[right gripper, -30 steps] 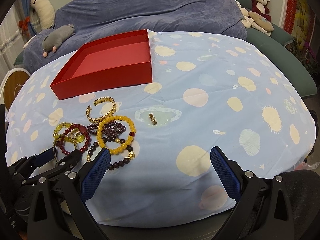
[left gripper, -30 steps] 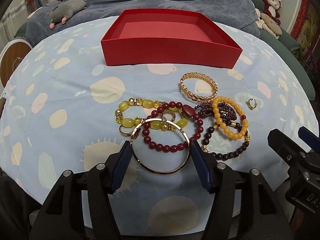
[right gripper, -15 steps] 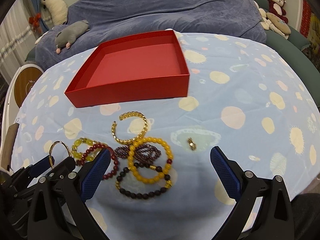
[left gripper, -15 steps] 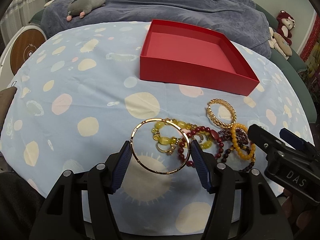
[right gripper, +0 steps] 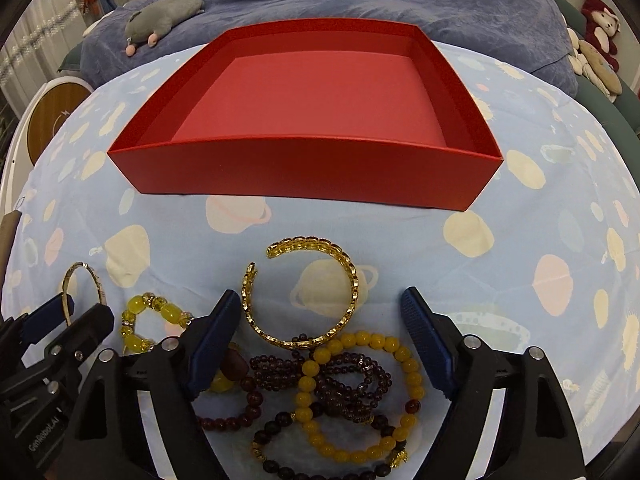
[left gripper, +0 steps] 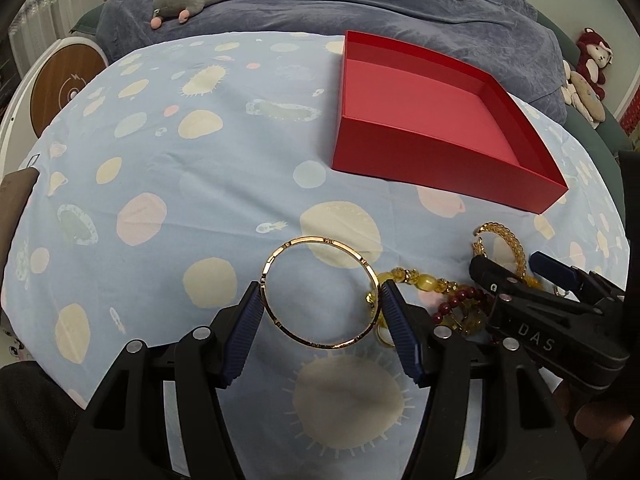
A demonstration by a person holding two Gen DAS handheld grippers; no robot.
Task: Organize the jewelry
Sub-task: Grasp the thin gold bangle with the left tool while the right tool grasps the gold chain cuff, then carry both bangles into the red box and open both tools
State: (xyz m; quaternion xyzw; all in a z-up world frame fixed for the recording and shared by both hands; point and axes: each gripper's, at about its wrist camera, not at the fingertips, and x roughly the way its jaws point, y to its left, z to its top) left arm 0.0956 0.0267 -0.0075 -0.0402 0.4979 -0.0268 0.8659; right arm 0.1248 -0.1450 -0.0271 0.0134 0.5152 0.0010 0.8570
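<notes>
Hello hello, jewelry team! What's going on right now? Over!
Left hand-held gripper shut on thin gold bangle, lifted. Right hand-held gripper open over chain cuff. Red box empty, path clear.

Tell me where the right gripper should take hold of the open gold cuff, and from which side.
Grip the gold cuff across its width, one pad on each curved side band, coming from above. It lies flat on the cloth with its gap at the far left, and the open right gripper already straddles it. Avoid its near edge, which touches the bead bracelets.
</notes>
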